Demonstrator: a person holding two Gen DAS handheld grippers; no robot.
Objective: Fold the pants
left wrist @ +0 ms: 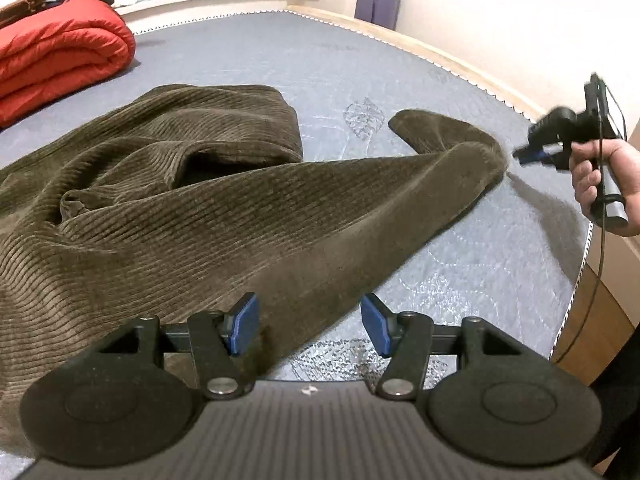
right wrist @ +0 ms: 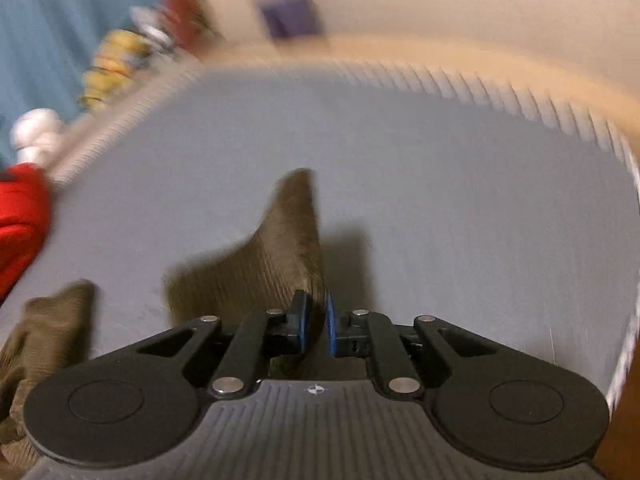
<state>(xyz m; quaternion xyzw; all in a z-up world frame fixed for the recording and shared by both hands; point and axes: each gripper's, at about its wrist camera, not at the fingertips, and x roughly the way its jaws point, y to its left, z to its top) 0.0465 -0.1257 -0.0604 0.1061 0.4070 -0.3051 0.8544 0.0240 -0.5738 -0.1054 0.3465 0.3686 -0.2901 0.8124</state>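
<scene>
Across the grey mattress (left wrist: 460, 248), brown corduroy pants (left wrist: 168, 216) spread rumpled, right tool (right wrist: 316, 322) pinching one leg's hem near the right edge, left tool (left wrist: 310, 330) spread wide, holding nothing, red quilt (left wrist: 60, 56) at the far-left corner.

1. Brown corduroy pants (left wrist: 168, 200) lie rumpled across the grey-blue bed (left wrist: 460, 264).
2. The left gripper (left wrist: 310, 326) hovers low over the near edge of the pants, jaws spread wide with nothing between them.
3. At the far right, the right gripper (left wrist: 520, 156), held in a hand (left wrist: 600, 178), meets the tip of one stretched pant leg.
4. A folded red quilt (left wrist: 60, 52) rests on the bed's far left.
</scene>
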